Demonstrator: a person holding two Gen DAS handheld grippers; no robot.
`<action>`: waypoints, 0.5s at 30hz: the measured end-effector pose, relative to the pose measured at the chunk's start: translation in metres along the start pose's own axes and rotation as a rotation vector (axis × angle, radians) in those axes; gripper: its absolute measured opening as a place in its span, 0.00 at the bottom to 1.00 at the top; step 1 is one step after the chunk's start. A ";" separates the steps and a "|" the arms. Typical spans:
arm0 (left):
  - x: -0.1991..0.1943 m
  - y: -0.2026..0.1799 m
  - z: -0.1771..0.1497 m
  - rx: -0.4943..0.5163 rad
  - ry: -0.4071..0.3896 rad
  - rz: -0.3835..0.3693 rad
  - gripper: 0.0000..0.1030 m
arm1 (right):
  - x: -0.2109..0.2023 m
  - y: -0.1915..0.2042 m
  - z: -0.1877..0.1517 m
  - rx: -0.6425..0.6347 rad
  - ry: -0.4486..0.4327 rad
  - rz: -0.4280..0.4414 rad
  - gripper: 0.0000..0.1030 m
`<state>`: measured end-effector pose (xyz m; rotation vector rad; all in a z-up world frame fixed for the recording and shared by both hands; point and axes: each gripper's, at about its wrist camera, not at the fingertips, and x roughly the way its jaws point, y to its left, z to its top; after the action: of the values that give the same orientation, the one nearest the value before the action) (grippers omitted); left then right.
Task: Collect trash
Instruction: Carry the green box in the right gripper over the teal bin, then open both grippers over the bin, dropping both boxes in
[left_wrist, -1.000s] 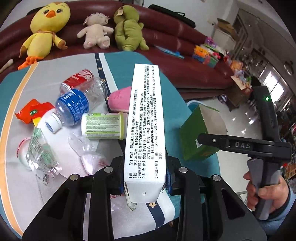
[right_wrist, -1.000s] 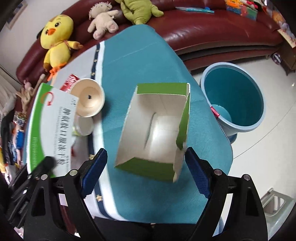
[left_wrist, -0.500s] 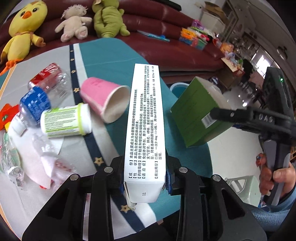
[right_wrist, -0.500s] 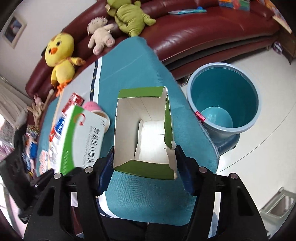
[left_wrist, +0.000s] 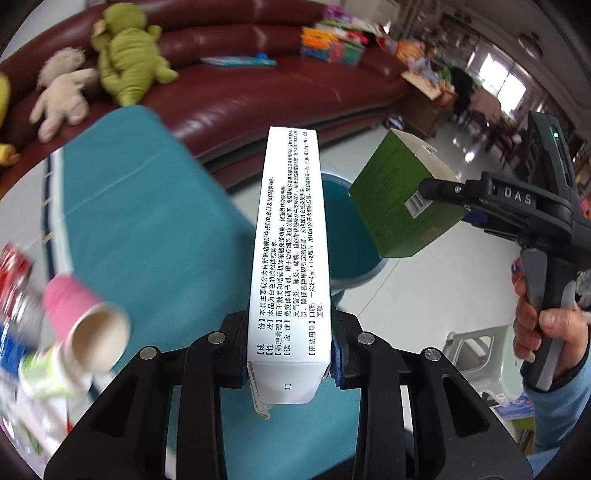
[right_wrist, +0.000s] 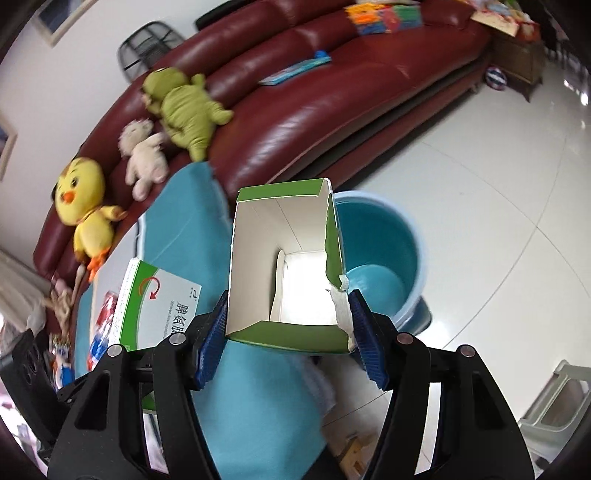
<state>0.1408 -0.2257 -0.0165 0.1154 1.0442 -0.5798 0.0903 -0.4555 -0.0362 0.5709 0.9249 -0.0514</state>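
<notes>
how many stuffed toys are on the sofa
3: a yellow chick at the left end, a cream toy beside it, then a green one. More may lie beyond the frame.

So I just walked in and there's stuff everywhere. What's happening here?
A person is clearing trash off the teal-covered table, with a gripping tool in each hand. The left tool is clamped on a tall white medicine box. The right tool grips an open, empty green carton, held near the blue bin on the floor. A pink cup, bottles and a can lie on the table.
</notes>
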 end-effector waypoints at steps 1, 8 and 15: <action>0.013 -0.005 0.010 0.008 0.020 0.001 0.31 | 0.006 -0.005 0.004 0.005 0.008 -0.004 0.58; 0.093 -0.024 0.059 0.024 0.151 -0.004 0.31 | 0.056 -0.039 0.025 0.041 0.075 -0.030 0.58; 0.139 -0.019 0.075 0.013 0.224 0.034 0.55 | 0.095 -0.058 0.028 0.055 0.170 -0.030 0.62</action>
<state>0.2416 -0.3237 -0.0920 0.2131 1.2536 -0.5516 0.1530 -0.5002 -0.1214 0.6196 1.0996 -0.0557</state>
